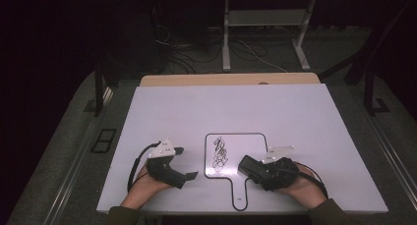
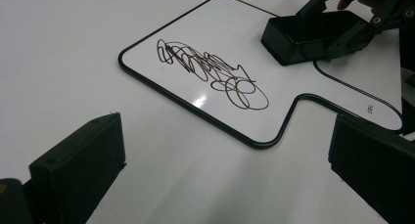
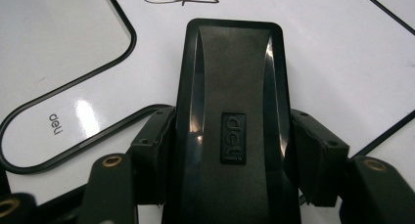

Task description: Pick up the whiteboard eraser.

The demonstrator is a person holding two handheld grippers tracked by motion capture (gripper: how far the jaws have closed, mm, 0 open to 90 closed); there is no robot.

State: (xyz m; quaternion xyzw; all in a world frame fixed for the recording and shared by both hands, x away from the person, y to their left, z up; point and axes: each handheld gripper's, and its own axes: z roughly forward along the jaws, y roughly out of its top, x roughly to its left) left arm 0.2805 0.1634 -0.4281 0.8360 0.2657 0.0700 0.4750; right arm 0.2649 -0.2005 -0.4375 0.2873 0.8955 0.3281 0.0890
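The small whiteboard (image 1: pixel 235 156) with a black rim is lying flat on the white table (image 1: pixel 295 112), near the person's edge and between the two grippers. Its long axis is running from the far side toward the person, and its narrow handle (image 1: pixel 239 193) is pointing toward the person. A dark scribble (image 1: pixel 220 153) is sitting on the left half of the board; in the left gripper view the lines are looking brownish.

A black eraser (image 3: pixel 230 121) is resting on the right part of the board, just beside the scribble but apart from it. Its long side is pointing along the gripper toward the scribble, and it is carrying the raised word "deli".

The right gripper (image 1: pixel 255 170) is clamping this eraser from both sides, with the jaws pressing on its flanks. The left gripper (image 1: pixel 183 162) is lying on the bare table to the left of the board, its jaws standing wide apart with nothing between them.
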